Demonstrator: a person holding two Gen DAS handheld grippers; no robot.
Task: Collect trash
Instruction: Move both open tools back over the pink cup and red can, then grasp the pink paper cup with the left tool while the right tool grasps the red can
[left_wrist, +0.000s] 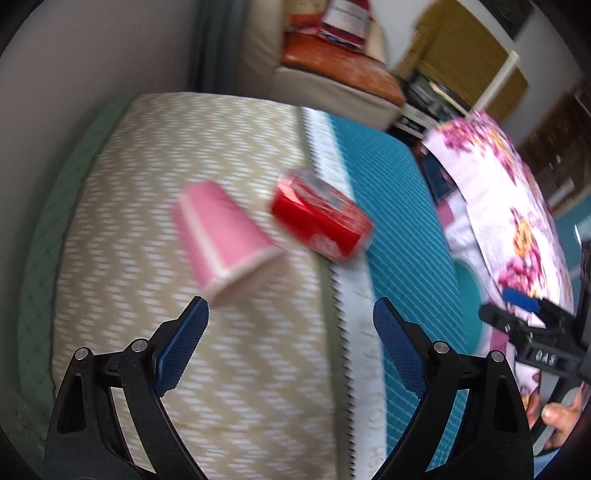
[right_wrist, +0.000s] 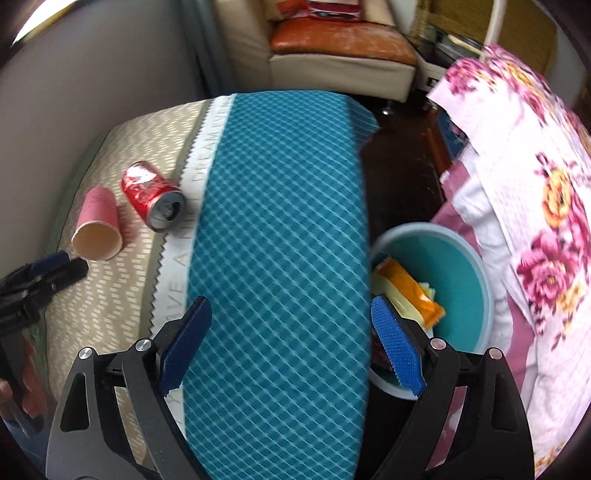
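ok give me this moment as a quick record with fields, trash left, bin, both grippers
trash left: pink paper cup and red soda can, both lying on their sides on the beige patterned cover, side by side
bin: teal bin on the floor between the bed and the floral blanket
bin contents: orange wrapper and a pale yellow packet; the rest is hidden
left gripper: open, empty, near the cup's rim
right gripper: open, empty, above the teal cover
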